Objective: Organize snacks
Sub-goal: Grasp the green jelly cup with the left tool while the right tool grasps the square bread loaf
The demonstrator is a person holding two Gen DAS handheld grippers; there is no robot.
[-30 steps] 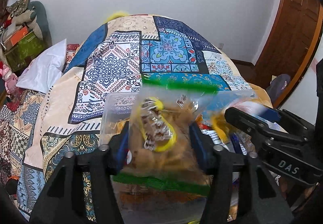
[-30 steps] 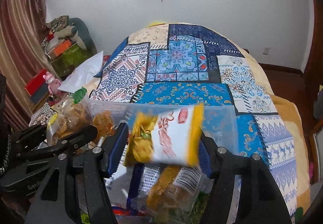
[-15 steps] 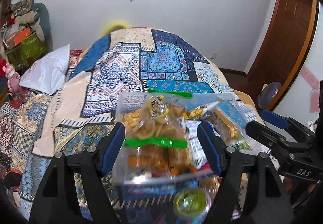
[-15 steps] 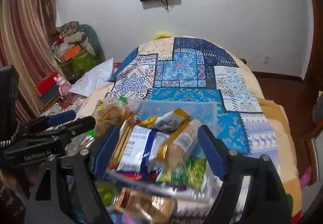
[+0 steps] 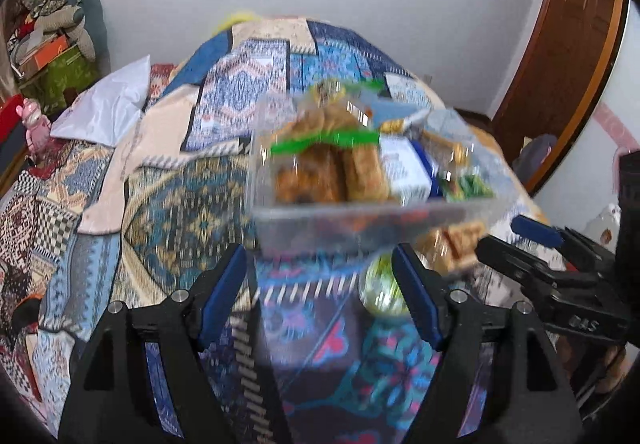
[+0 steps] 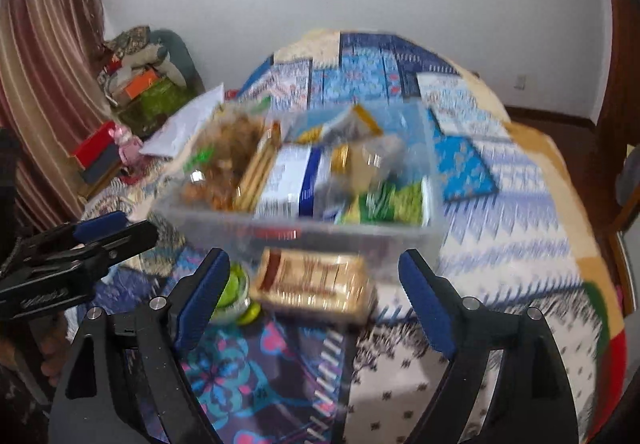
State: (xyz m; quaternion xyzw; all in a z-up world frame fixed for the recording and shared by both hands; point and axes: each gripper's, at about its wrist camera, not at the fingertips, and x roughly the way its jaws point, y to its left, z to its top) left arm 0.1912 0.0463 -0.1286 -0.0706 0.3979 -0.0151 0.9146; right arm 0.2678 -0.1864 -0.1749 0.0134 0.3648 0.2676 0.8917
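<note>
Clear snack bin point(image 5: 372, 220) set on the patterned quilt point(image 5: 180, 204) — filled with packets

Both frames are blurred, so no packet print can be read; "DAS" is faintly seen on the right gripper point(image 6: 316, 284), whose jaws are spread with nothing held, as are those of the left gripper point(image 5: 320, 284). Just in front of the bin, 1 wafer pack point(image 6: 316, 280) and 1 green-lidded cup point(image 6: 232, 296) are seen — a white pillow point(image 5: 108, 104) lies further back
</note>
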